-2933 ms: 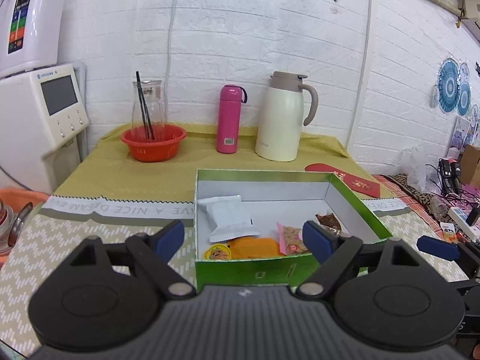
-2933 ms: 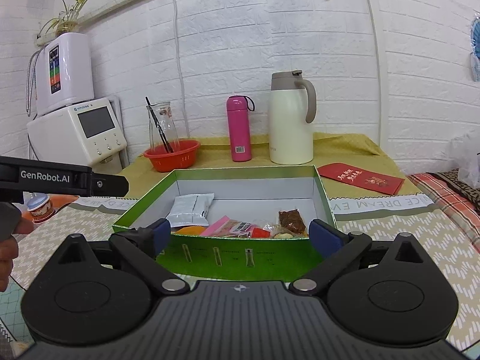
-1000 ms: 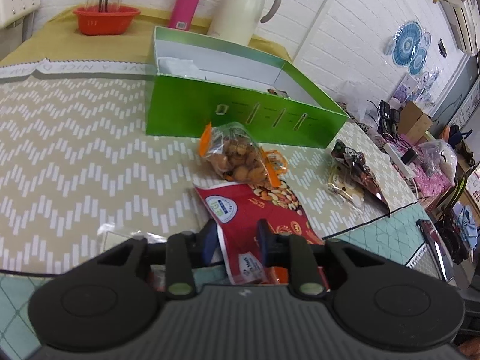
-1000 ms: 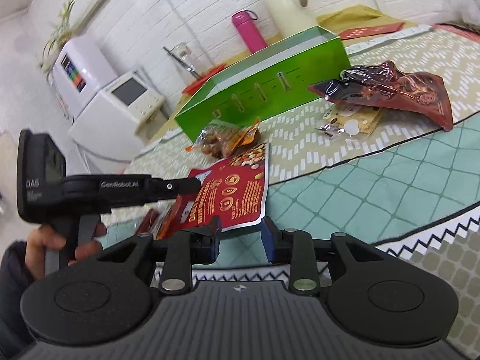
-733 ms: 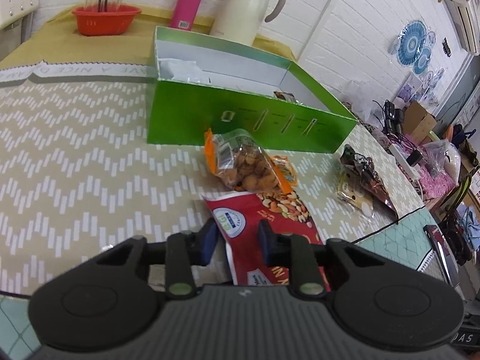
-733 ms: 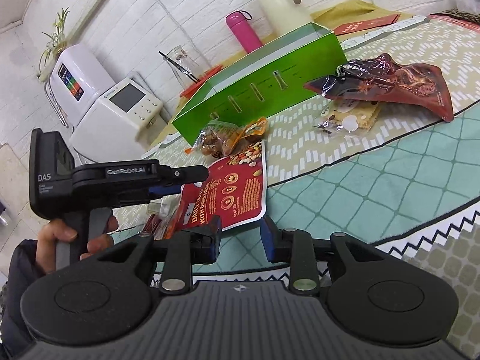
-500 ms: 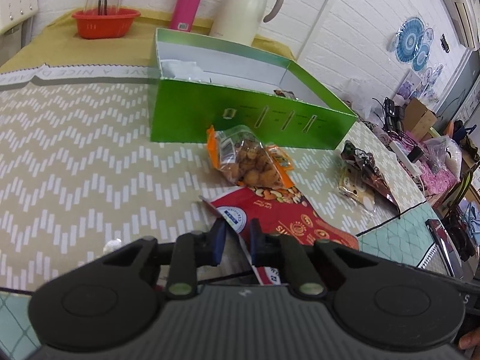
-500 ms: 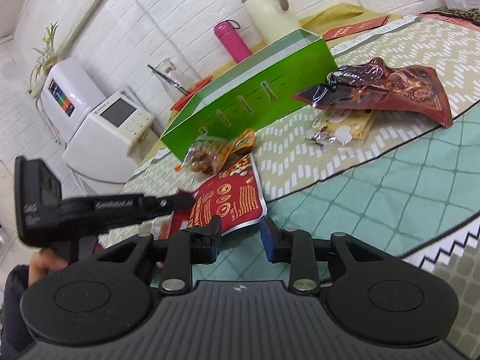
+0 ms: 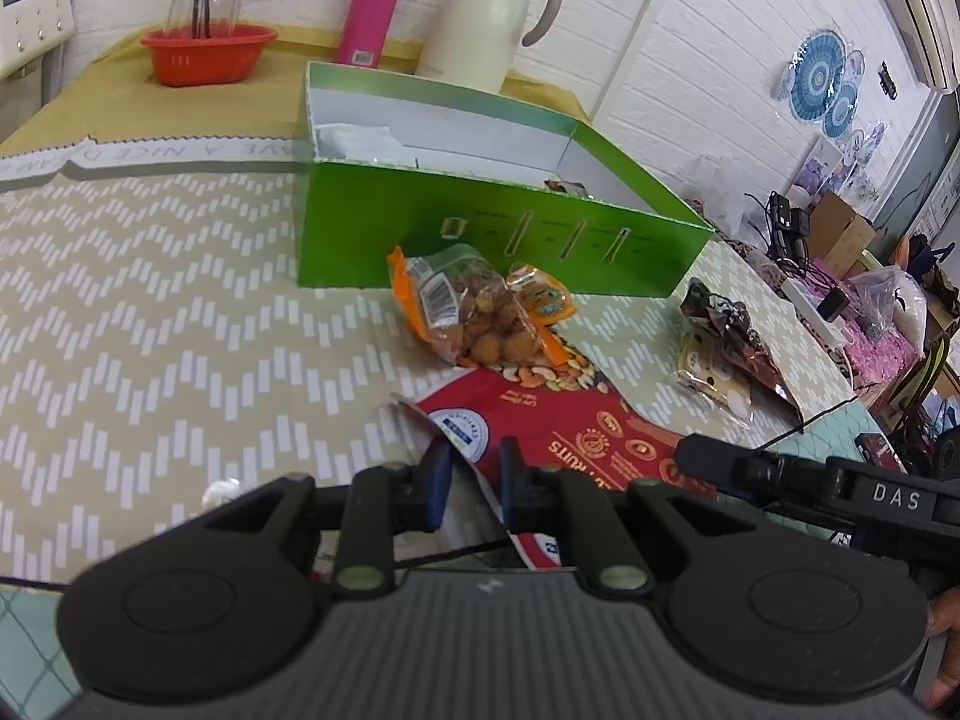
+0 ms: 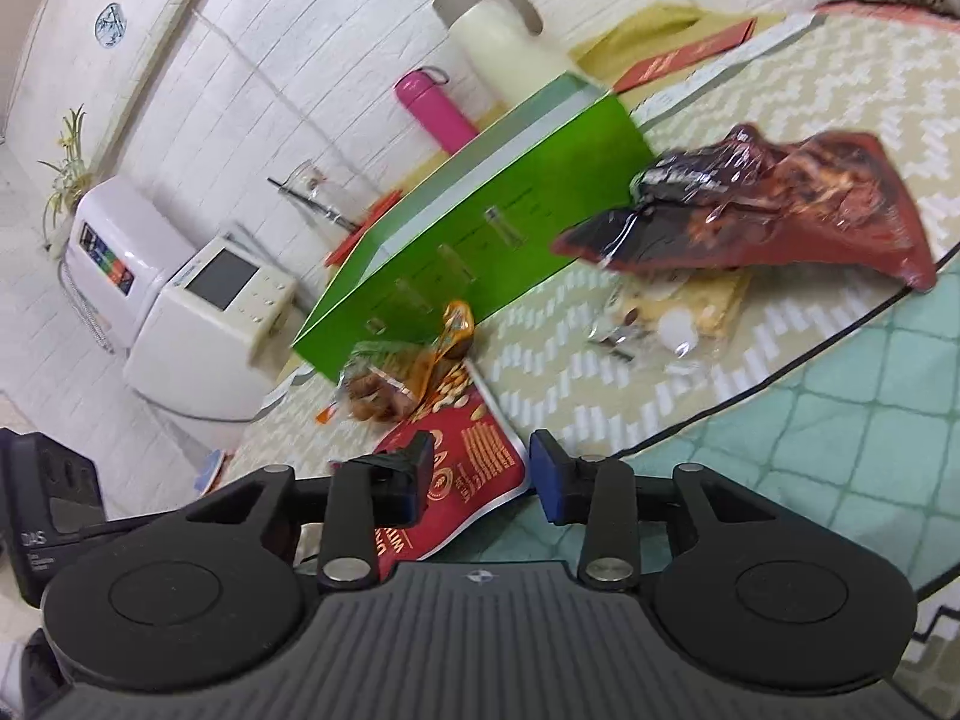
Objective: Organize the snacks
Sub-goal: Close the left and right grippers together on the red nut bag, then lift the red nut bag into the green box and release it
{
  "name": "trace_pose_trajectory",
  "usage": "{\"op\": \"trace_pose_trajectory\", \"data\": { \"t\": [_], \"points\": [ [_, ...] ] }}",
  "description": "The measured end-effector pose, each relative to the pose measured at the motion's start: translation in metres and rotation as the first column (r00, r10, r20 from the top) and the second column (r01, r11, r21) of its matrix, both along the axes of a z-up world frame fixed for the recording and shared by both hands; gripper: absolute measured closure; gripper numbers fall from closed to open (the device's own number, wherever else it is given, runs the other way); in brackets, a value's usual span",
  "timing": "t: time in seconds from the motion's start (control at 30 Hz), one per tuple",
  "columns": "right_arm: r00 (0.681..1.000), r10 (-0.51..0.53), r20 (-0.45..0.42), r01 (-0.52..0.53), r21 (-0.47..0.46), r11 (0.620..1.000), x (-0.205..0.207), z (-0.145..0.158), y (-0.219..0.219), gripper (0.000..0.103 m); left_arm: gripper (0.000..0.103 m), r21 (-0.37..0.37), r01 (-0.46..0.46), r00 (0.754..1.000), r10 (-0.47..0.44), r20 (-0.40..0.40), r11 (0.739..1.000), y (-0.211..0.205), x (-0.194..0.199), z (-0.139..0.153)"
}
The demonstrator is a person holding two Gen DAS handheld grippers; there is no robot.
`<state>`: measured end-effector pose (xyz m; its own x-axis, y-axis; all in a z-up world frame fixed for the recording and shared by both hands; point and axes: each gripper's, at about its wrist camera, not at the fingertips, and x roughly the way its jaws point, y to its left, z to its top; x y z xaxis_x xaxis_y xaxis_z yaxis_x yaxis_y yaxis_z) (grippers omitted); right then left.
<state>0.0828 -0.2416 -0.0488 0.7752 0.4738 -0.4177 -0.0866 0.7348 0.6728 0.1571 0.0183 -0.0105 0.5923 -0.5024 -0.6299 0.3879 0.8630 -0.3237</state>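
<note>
A red nut pouch [image 9: 576, 420] lies on the mat in front of the green box [image 9: 480, 240]. My left gripper [image 9: 471, 477] is shut on the pouch's near left corner. My right gripper [image 10: 480, 471] is open around the pouch's other end [image 10: 474, 468] without pinching it. A clear orange bag of nuts [image 9: 474, 318] lies between the pouch and the box. A dark red snack bag [image 10: 780, 210] and a clear cookie packet [image 10: 672, 318] lie to the right. The box holds a white packet [image 9: 354, 141].
A cream thermos jug [image 9: 492, 18], a pink bottle [image 9: 372, 9] and a red bowl [image 9: 207, 54] with a glass jar stand behind the box. A white appliance [image 10: 210, 312] stands at the left. A red envelope [image 10: 690, 60] lies far right.
My left gripper has closed on the red pouch's corner. My right gripper has opened wider and moved in over the pouch's other end, its view tilting.
</note>
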Motion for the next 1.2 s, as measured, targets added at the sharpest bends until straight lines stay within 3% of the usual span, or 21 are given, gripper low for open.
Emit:
{"op": "trace_pose_trajectory", "data": {
  "t": [0.07, 0.3, 0.43, 0.67, 0.97, 1.2],
  "points": [
    [1.0, 0.021, -0.005, -0.021, 0.027, 0.999, -0.003, -0.003, 0.0, 0.06, 0.097, 0.003, 0.003, 1.0, -0.003, 0.005, 1.0, 0.0, -0.001, 0.0],
    [0.998, 0.048, 0.045, -0.045, -0.061, 0.997, -0.016, 0.007, 0.01, 0.072, 0.102, 0.052, -0.002, 0.999, 0.0, 0.043, 0.999, -0.011, -0.013, 0.003],
    [0.992, 0.063, 0.113, -0.047, -0.137, 0.989, -0.03, 0.027, 0.016, 0.076, 0.103, 0.017, -0.001, 0.998, 0.0, 0.063, 1.0, -0.009, -0.023, 0.014],
    [0.972, 0.073, 0.224, -0.032, -0.183, 0.983, -0.041, 0.064, 0.008, 0.077, 0.103, -0.056, 0.006, 0.987, 0.003, 0.161, 0.998, -0.01, -0.042, 0.055],
    [0.937, 0.064, 0.343, 0.026, -0.252, 0.968, 0.0, 0.105, 0.009, 0.076, 0.103, -0.113, -0.018, 0.964, 0.047, 0.26, 0.993, -0.016, -0.007, 0.11],
    [0.937, 0.047, 0.348, 0.046, -0.253, 0.966, 0.047, 0.109, 0.006, 0.075, 0.103, -0.103, -0.047, 0.962, 0.073, 0.264, 0.994, -0.025, 0.037, 0.121]
  ]
}}
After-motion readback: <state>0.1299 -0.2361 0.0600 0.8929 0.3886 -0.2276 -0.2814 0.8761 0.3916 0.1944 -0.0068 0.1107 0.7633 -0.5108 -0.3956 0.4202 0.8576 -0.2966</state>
